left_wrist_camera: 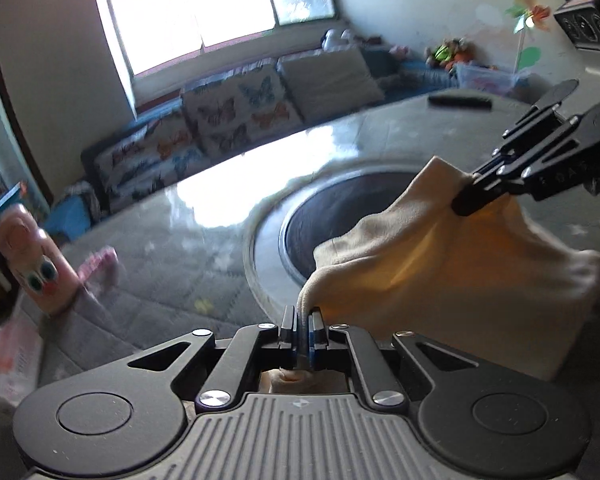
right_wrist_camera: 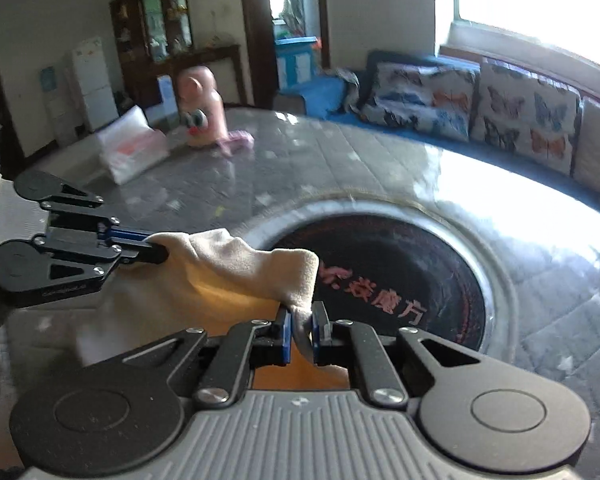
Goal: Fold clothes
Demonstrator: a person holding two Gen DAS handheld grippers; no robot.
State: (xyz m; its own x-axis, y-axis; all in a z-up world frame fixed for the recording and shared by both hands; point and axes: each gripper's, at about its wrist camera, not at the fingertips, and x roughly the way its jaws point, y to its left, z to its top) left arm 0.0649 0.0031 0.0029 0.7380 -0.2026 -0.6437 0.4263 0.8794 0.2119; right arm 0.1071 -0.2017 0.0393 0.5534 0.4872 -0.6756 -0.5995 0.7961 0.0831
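**A:** Left wrist view first. Any containers? I only spot a clear bin (left_wrist_camera: 486, 76) far back by the wall, too blurry to tell what's in it. The table (left_wrist_camera: 172, 240) has a round dark recess (left_wrist_camera: 300, 224) in the middle, looks empty to me.

**B:** Yep. The cloth (left_wrist_camera: 440, 264) is cream, soft, bunched up, glowing orange where light comes through. It's lifted over the table, strung between both grippers. Left gripper (left_wrist_camera: 303, 320) is nearly closed, pinching one corner. Right gripper (left_wrist_camera: 466, 192) clamps the other corner, upper right.

**A:** Right wrist view?

**B:** Same deal. Right gripper (right_wrist_camera: 302, 324) is squeezed on a fold of the cloth (right_wrist_camera: 236, 268), left gripper (right_wrist_camera: 156, 250) bites the far corner. The recess (right_wrist_camera: 400, 280) has red characters printed inside. White bag (right_wrist_camera: 132, 152) and pink toy (right_wrist_camera: 202, 108) sit way back.
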